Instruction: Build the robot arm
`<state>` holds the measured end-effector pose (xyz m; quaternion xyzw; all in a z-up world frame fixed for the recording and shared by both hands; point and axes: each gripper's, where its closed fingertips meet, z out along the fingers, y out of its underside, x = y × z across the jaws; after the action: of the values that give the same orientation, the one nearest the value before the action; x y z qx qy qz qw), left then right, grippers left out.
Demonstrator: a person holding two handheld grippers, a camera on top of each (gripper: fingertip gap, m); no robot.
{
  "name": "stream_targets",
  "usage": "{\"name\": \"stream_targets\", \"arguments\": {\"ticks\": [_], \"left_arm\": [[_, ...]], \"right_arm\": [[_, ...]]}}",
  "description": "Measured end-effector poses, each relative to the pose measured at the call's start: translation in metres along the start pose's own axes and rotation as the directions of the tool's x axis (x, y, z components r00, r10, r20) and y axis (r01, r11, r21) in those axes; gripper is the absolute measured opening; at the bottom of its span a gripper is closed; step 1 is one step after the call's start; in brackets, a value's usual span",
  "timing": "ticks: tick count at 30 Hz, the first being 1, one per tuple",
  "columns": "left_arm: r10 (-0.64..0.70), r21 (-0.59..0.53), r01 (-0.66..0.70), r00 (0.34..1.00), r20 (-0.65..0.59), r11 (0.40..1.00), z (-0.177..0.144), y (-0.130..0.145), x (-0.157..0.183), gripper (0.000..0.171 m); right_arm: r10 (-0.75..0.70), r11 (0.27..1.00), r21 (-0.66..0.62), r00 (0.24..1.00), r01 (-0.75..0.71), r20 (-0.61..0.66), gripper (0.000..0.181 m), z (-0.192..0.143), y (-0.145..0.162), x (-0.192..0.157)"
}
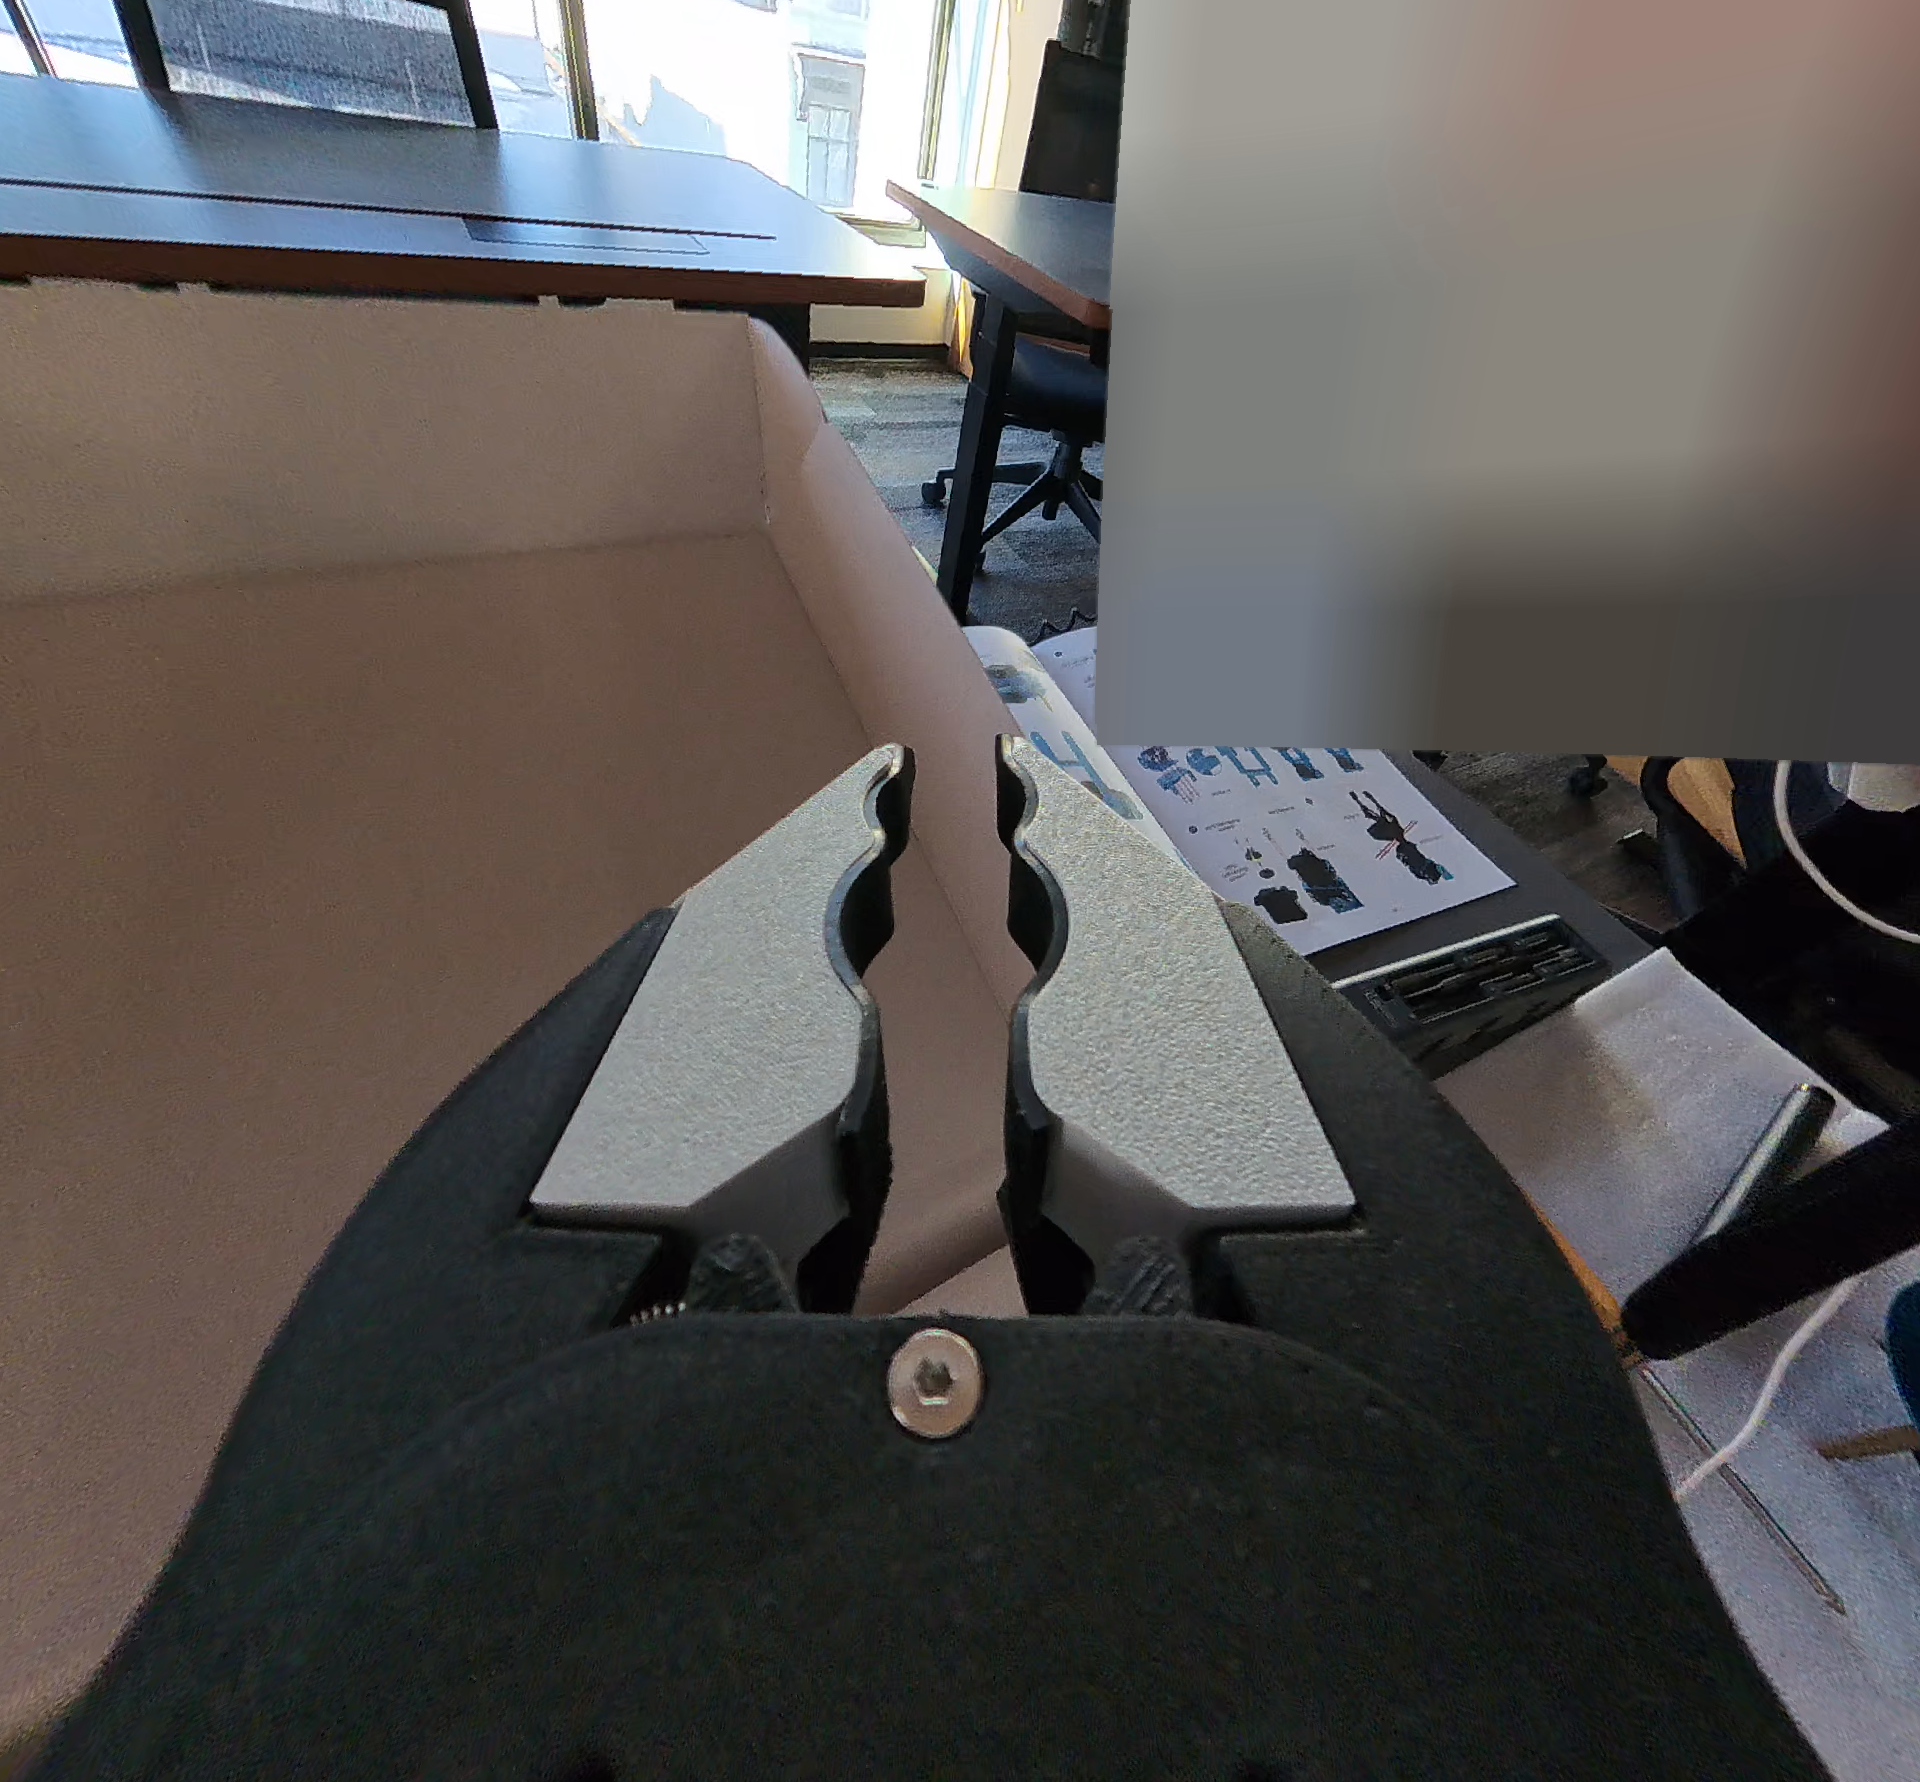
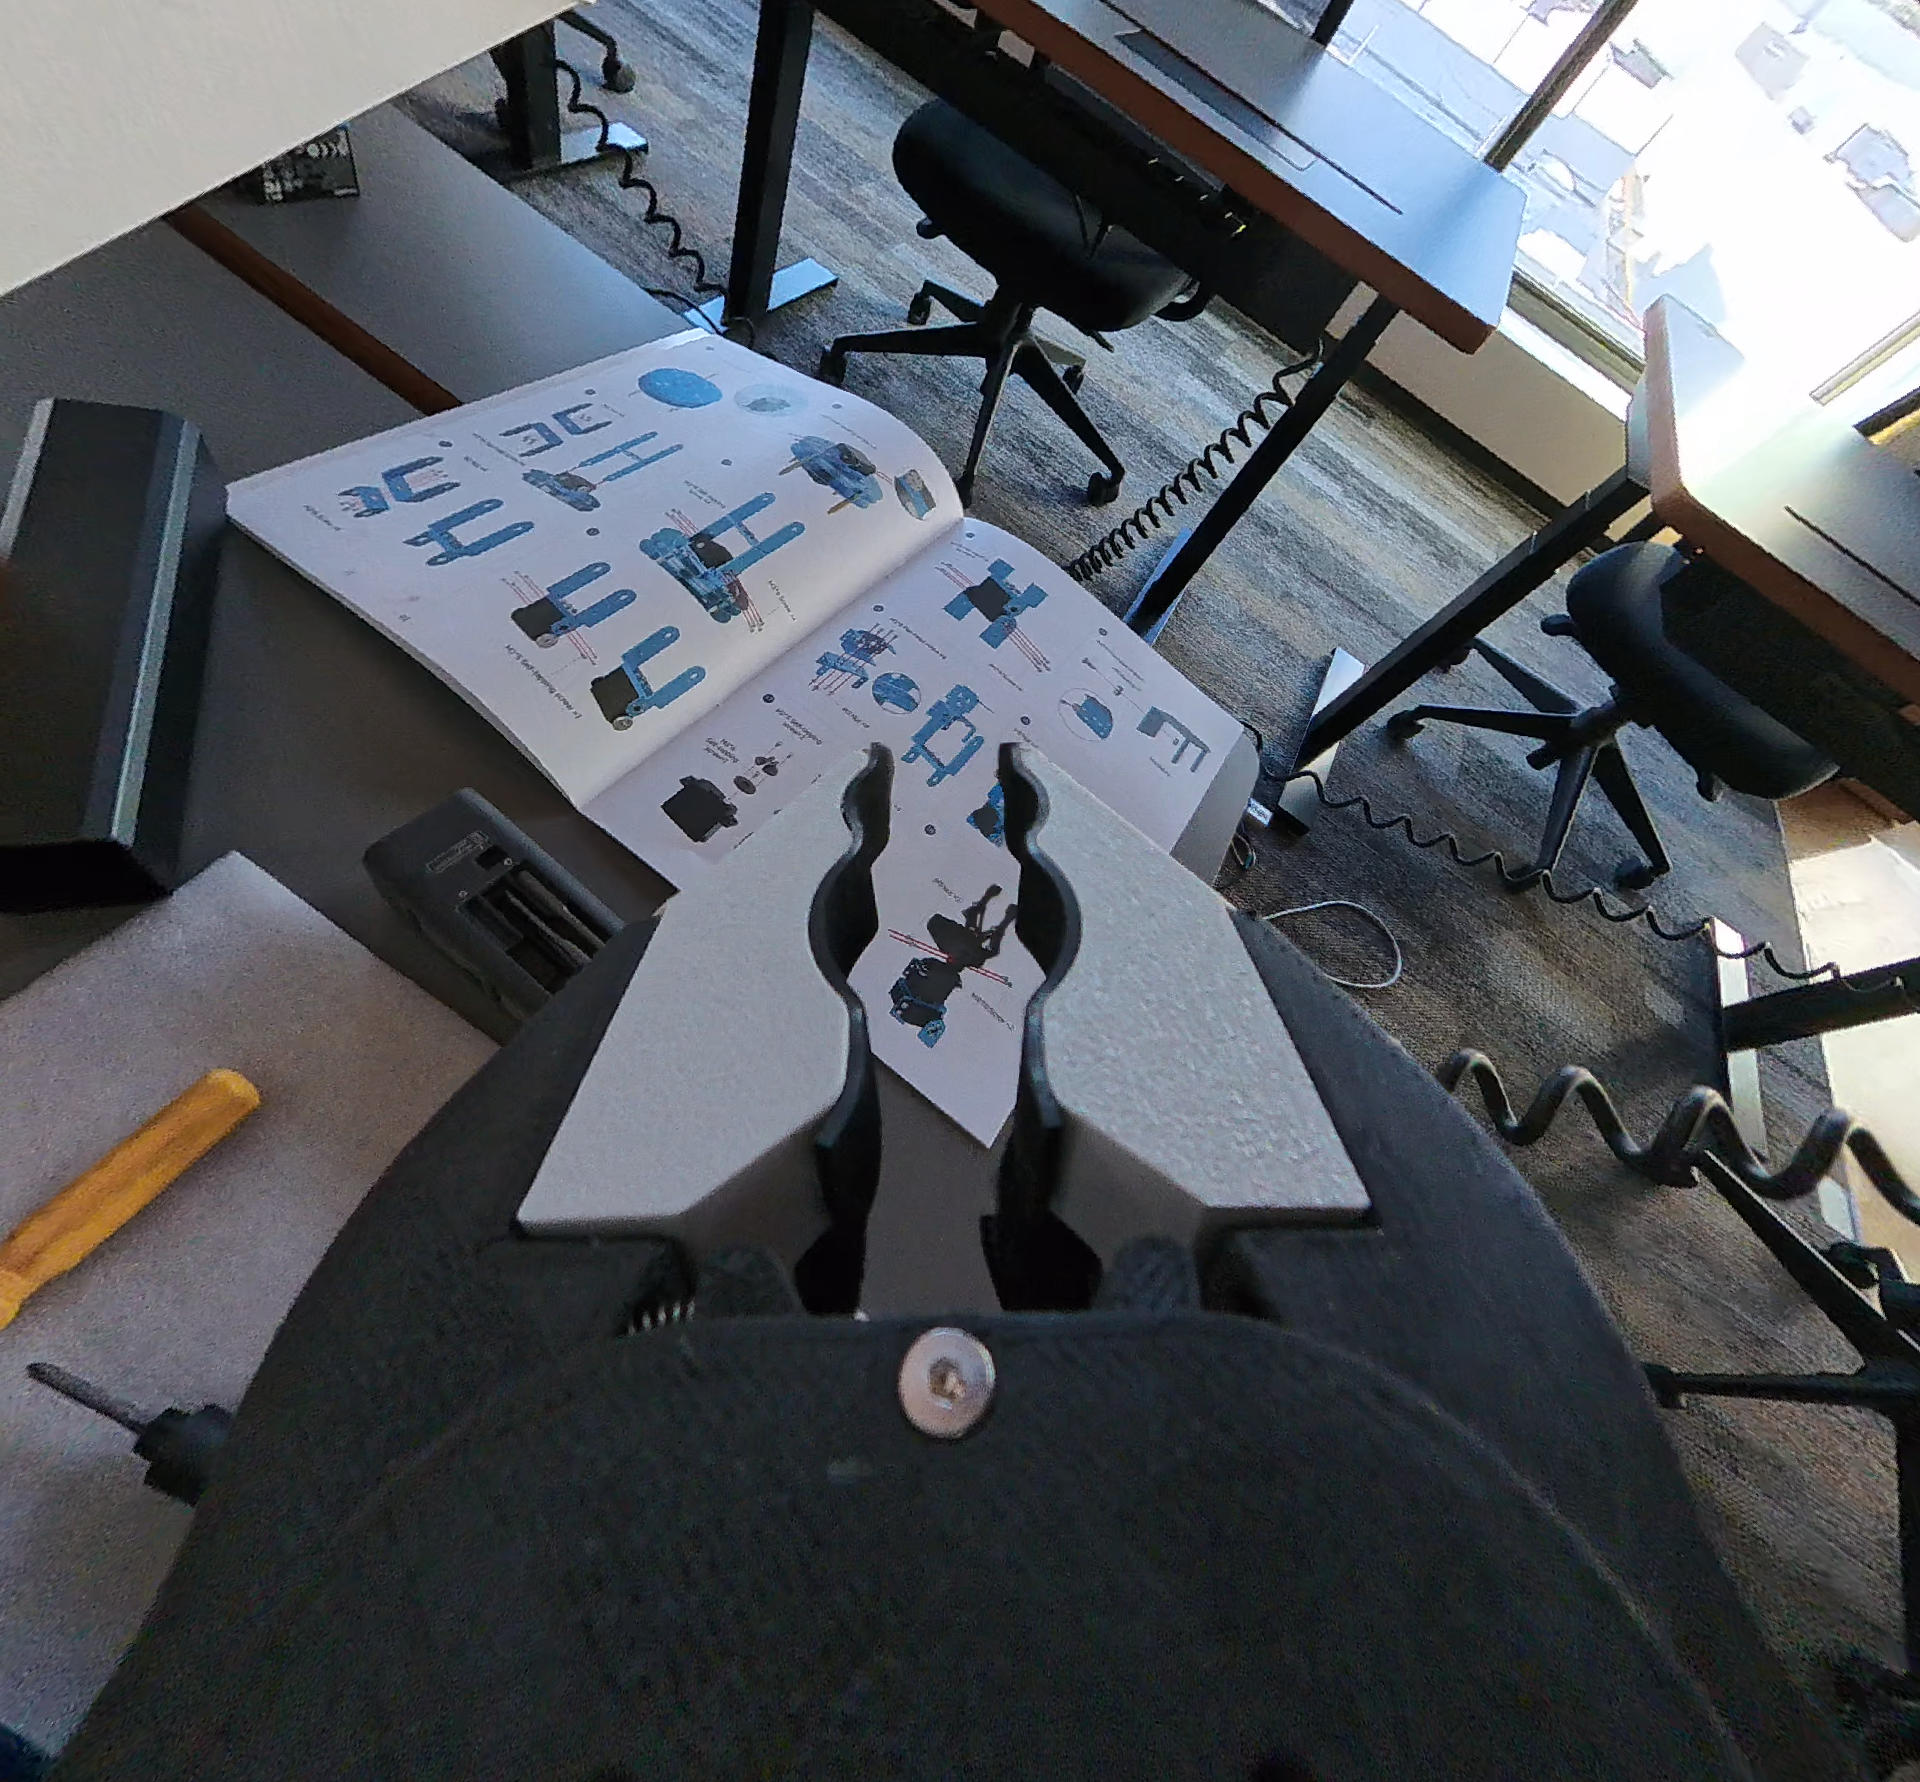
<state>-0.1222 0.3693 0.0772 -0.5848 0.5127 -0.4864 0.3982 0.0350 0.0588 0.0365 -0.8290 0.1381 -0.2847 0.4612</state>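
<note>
My left gripper (image 1: 954, 766) has grey fingers that stand a little apart with nothing between them. It hovers over the right wall of an open beige cardboard box (image 1: 364, 444), whose inside shows nothing. My right gripper (image 2: 940, 766) is also slightly open and empty. It hovers just above the near page of an open booklet with blue part drawings (image 2: 644, 569), which lies on the grey table. The booklet also shows in the left wrist view (image 1: 1330, 849), to the right of the box.
A black bit case (image 2: 488, 911) lies beside the booklet. A yellow-handled screwdriver (image 2: 114, 1182) and a small dark tool (image 2: 104, 1420) rest on a white foam sheet (image 2: 260, 1005). A black box (image 2: 94, 641) stands at the left. Desks and office chairs (image 2: 1039, 226) stand beyond the table's edge. Across from one pair of fingers to the other is roughly 35 cm. The black bit case (image 2: 488, 911) is closer to my right gripper, around 15 cm from its tips; the left tips are 30 cm off. The left camera catches it too, in the left wrist view (image 1: 1423, 1013).
</note>
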Motion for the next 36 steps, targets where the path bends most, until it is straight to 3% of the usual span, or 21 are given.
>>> {"name": "stream_targets", "arguments": {"ticks": [6, 12, 17, 21, 23, 27, 32, 36], "left_arm": [[0.055, 0.026, -0.055, 0.998, -0.003, 0.998, -0.015, -0.032, 0.016, 0.014], [0.132, 0.034, -0.133, 0.991, 0.032, 0.991, -0.055, -0.059, 0.052, 0.015], [0.199, 0.075, -0.209, 0.972, 0.124, 0.975, -0.102, -0.104, 0.105, 0.015], [0.289, 0.104, -0.306, 0.945, 0.151, 0.946, -0.130, -0.141, 0.162, 0.014], [0.307, 0.133, -0.321, 0.945, 0.114, 0.938, -0.139, -0.156, 0.191, 0.014], [0.248, 0.146, -0.235, 0.966, -0.079, 0.961, -0.152, -0.169, 0.236, 0.021], [0.178, 0.174, -0.147, 0.968, -0.179, 0.974, -0.183, -0.184, 0.246, 0.024], [0.213, 0.222, -0.176, 0.964, -0.157, 0.959, -0.202, -0.200, 0.244, 0.022]], "right_arm": [[0.106, 0.994, 0.048, 0.991, -0.102, -0.079, 0.020, -0.033, 0.003, 0.022], [0.145, 0.983, 0.128, 0.985, -0.133, -0.093, 0.020, -0.076, 0.002, 0.031], [0.136, 0.973, 0.190, 0.990, -0.128, -0.030, 0.020, -0.102, -0.001, 0.032], [0.187, 0.955, 0.232, 0.982, -0.182, 0.000, 0.021, -0.142, -0.005, 0.038], [0.247, 0.943, 0.234, 0.969, -0.238, -0.006, 0.022, -0.167, -0.004, 0.041], [0.329, 0.910, 0.295, 0.941, -0.292, -0.083, 0.023, -0.221, -0.004, 0.043], [0.316, 0.904, 0.358, 0.930, -0.235, -0.187, 0.023, -0.257, -0.002, 0.026], [0.315, 0.900, 0.377, 0.925, -0.220, -0.212, 0.022, -0.274, -0.002, 0.016]]}}
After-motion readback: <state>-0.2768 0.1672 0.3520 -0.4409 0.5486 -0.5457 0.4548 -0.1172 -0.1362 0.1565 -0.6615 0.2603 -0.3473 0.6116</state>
